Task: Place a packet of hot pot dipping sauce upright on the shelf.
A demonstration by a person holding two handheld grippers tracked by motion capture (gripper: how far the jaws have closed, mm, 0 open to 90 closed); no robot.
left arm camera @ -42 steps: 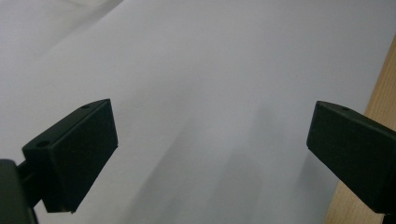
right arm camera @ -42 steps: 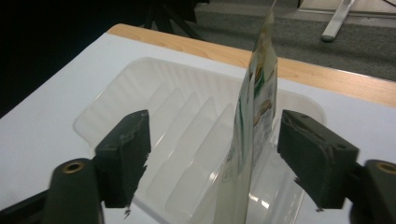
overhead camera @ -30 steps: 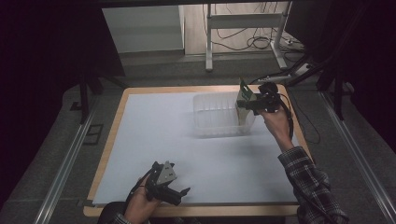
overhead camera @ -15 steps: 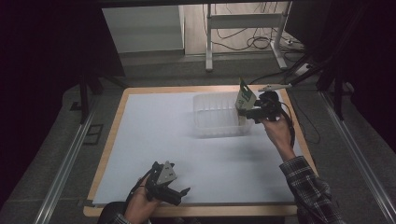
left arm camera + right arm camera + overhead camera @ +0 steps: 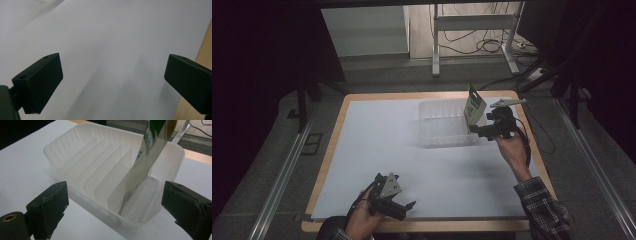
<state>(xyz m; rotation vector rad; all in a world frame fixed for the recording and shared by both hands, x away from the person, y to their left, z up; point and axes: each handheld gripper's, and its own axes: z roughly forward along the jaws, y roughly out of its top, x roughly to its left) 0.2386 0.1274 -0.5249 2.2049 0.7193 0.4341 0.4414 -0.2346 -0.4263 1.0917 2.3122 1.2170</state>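
Note:
A clear plastic tray [image 5: 443, 125] with several upright dividers [image 5: 100, 170] stands on the white sheet at the far right. A flat green-and-white packet [image 5: 474, 106] stands on edge in the tray's end slot [image 5: 140, 192], leaning against the rim. My right gripper [image 5: 477, 131] is just outside the tray's right end. In the right gripper view this gripper [image 5: 116, 195] is open, its jaws wide on either side of the packet [image 5: 147, 152] without touching it. My left gripper [image 5: 401, 207] rests near the front edge, open [image 5: 112, 72] over bare sheet with nothing between its jaws.
A white sheet [image 5: 387, 145] covers most of the wooden table [image 5: 339, 145], whose edge [image 5: 203, 50] shows beside the left gripper. Metal rails run along both sides of the table. A frame with cables stands on the floor behind [image 5: 472, 45].
The right hand has come slightly lower and nearer the tray's end, and the packet sits a little lower in the tray. The left gripper has stayed put.

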